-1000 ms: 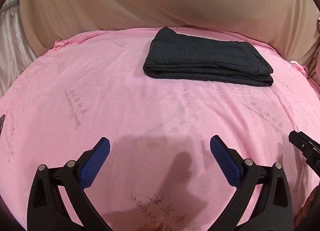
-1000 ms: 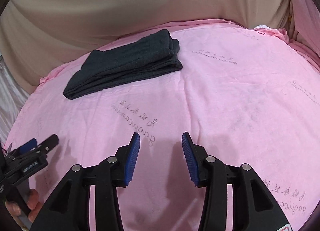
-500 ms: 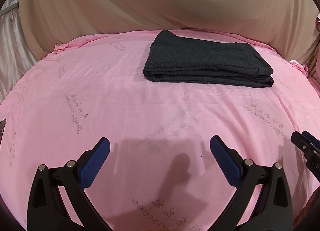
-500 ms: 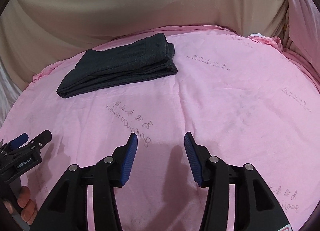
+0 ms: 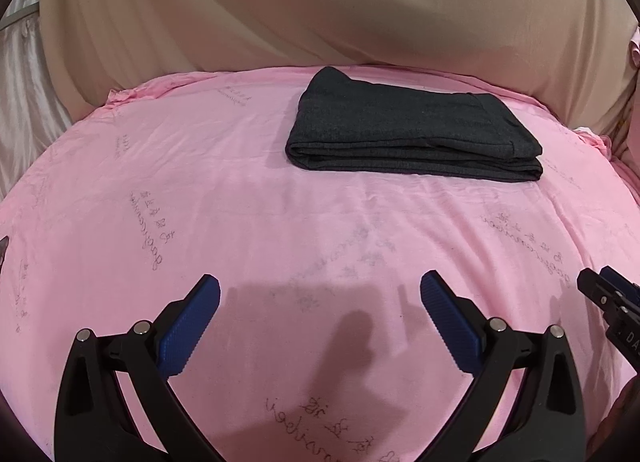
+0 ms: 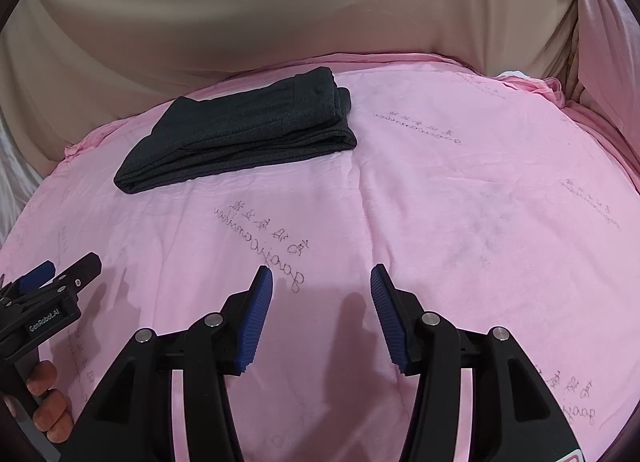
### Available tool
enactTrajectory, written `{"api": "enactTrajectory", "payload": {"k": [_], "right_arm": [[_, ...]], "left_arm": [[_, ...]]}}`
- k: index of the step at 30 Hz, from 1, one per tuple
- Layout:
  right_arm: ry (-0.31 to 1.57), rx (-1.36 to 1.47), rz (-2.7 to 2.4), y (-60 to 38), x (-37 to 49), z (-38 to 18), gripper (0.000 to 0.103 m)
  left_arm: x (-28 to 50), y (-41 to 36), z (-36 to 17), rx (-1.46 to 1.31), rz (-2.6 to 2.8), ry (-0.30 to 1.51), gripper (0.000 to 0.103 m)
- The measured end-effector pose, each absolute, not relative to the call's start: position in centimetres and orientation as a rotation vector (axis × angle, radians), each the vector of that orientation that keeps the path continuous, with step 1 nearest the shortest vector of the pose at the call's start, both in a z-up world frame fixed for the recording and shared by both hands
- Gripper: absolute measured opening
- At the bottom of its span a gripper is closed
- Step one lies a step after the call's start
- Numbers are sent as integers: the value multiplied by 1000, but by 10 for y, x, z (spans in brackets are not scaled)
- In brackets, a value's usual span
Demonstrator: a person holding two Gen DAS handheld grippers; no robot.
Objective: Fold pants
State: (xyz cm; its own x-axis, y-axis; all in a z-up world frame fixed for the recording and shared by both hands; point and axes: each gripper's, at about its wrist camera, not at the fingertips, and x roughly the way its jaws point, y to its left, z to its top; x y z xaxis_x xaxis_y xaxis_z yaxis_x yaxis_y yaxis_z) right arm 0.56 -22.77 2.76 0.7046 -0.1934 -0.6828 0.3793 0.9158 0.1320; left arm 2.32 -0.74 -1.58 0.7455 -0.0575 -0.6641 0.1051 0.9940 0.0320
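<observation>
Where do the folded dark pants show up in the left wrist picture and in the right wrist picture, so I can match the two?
Left wrist: the folded pants lie upper centre, a bit right, near the far edge of the pink sheet.
Right wrist: the folded pants lie upper left, slanting up to the right.
Shared landmark: the beige curtain just behind them.

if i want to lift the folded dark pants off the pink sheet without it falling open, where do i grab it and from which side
Probably the thick rounded fold on the near long edge of the folded pants, coming in low from the front, where both open grippers, left gripper and right gripper, already face it. All the layers stack there, so one pinch near each end of that edge should hold them together over the pink sheet.
</observation>
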Motion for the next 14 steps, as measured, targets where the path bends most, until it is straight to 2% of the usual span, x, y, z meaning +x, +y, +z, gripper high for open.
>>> {"api": "enactTrajectory", "payload": {"k": [10,14], "right_arm": [[717,271,-328,-226,3,29,52],[714,265,-326,-227,2,30,56]], "left_arm": [[12,-22,-11,169,-79,672,98],[12,-21,-11,171,-86,674,98]]}}
